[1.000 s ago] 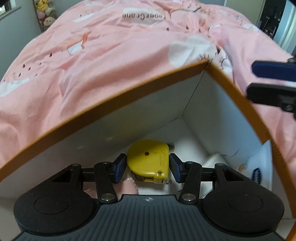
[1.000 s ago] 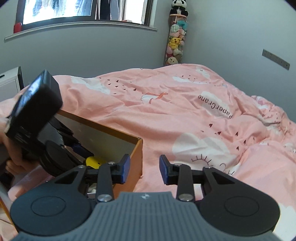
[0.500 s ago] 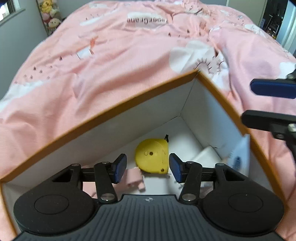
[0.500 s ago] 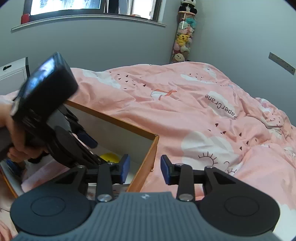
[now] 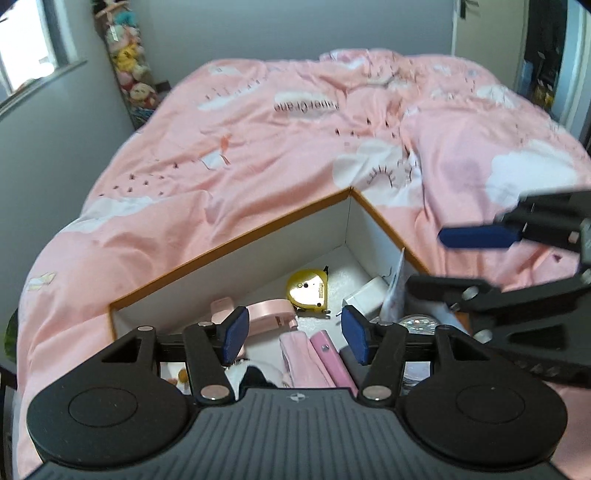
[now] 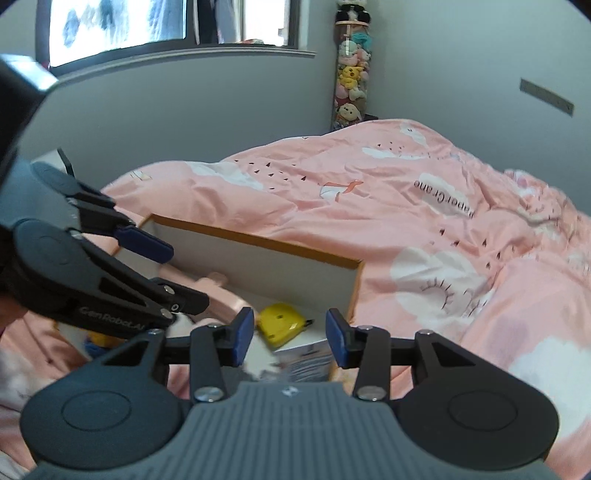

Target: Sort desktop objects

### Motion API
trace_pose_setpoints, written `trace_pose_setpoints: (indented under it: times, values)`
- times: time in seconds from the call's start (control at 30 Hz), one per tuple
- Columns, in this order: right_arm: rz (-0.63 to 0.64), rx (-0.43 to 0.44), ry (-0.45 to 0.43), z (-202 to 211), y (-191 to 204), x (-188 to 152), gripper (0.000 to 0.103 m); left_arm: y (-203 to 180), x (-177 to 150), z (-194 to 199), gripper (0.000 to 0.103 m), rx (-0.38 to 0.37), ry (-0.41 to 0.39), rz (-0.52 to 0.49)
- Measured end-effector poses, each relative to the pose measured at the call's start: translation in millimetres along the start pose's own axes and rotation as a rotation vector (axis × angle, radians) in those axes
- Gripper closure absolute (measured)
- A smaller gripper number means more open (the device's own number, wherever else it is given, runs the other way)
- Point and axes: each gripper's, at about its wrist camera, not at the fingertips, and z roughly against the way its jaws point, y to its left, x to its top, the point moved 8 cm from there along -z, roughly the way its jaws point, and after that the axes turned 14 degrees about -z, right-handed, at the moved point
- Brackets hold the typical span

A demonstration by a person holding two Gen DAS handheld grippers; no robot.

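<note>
A yellow tape measure lies on the floor of an orange-rimmed white box set on the bed; it also shows in the right wrist view. My left gripper is open and empty, raised above the box. My right gripper is open and empty, over the box's right end. The box also holds a pink case, a pink pouch, a white adapter and a leaflet.
A pink duvet with cloud prints covers the bed all around the box. Grey walls, a window and a tube of plush toys stand at the back. My right gripper shows in the left wrist view.
My left gripper let go of the yellow tape measure inside the box, opened and rose up and back. My right gripper opened wider and moved left over the box.
</note>
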Motion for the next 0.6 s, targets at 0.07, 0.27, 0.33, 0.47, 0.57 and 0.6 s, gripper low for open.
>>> trace_pose_setpoints:
  times: [0.07, 0.27, 0.33, 0.47, 0.57, 0.6]
  values:
    - [-0.044, 0.004, -0.007, 6.8, 7.0, -6.7, 0.057, -1.0, -5.0, 12.8, 0.038, 0.018, -0.024, 0.025]
    - [-0.159, -0.063, -0.083, 19.6, 15.3, -31.2, 0.049, 2.3, -31.6, 32.1, 0.033, 0.079, -0.104, 0.157]
    - [-0.203, -0.078, -0.105, 20.9, 15.5, -40.7, 0.049, 2.6, -44.7, 30.3, 0.033, 0.087, -0.123, 0.227]
    - [-0.208, -0.124, -0.137, 20.2, 15.9, -61.2, 0.049, -1.2, -68.4, 18.8, 0.033, 0.100, -0.124, 0.333]
    - [-0.181, -0.147, -0.161, 18.4, 14.5, -72.7, 0.048, -6.2, -81.4, 7.8, 0.032, 0.150, -0.118, 0.334]
    - [-0.184, -0.142, -0.166, 18.2, 13.0, -75.4, 0.048, -8.5, -84.8, 5.1, 0.032, 0.163, -0.119, 0.328]
